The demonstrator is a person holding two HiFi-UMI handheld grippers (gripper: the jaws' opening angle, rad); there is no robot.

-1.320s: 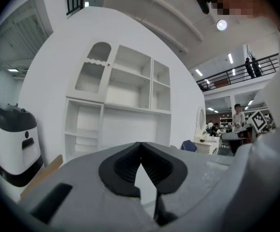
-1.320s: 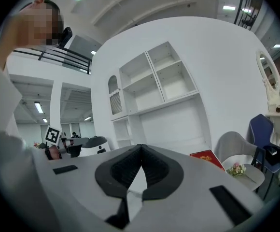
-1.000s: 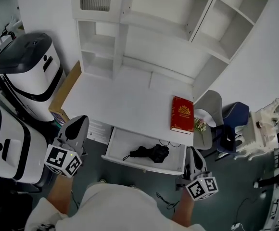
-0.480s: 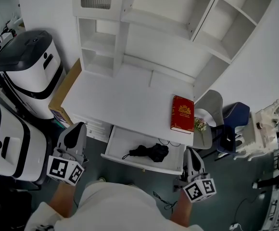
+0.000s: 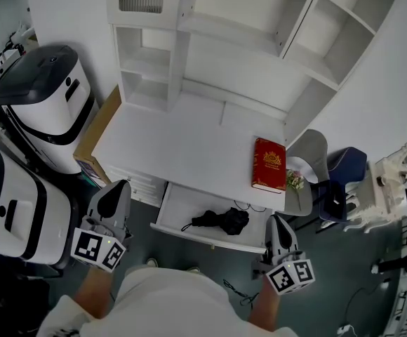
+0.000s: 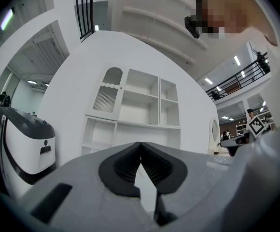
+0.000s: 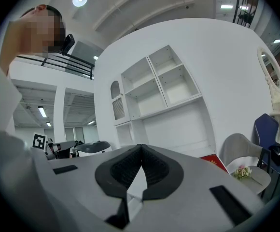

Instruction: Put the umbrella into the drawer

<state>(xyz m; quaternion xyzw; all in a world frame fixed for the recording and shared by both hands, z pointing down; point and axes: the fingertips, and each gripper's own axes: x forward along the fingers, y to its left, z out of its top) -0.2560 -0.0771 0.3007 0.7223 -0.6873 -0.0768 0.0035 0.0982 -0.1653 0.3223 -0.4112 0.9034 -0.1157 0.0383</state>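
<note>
The umbrella [image 5: 221,221] has not moved: it lies in the open drawer [image 5: 177,206], long axis along the drawer front, thin end pointing left. The left gripper [image 5: 116,186] and right gripper [image 5: 277,220] have their fingers together, empty.

White desk [image 5: 182,146] bears red book [image 5: 269,164]; drawer [image 5: 177,208] holds umbrella [image 5: 221,221].

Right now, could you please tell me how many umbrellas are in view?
1. The black folded umbrella lies inside the open drawer beneath the white desk. More could be hidden from these views.
</note>
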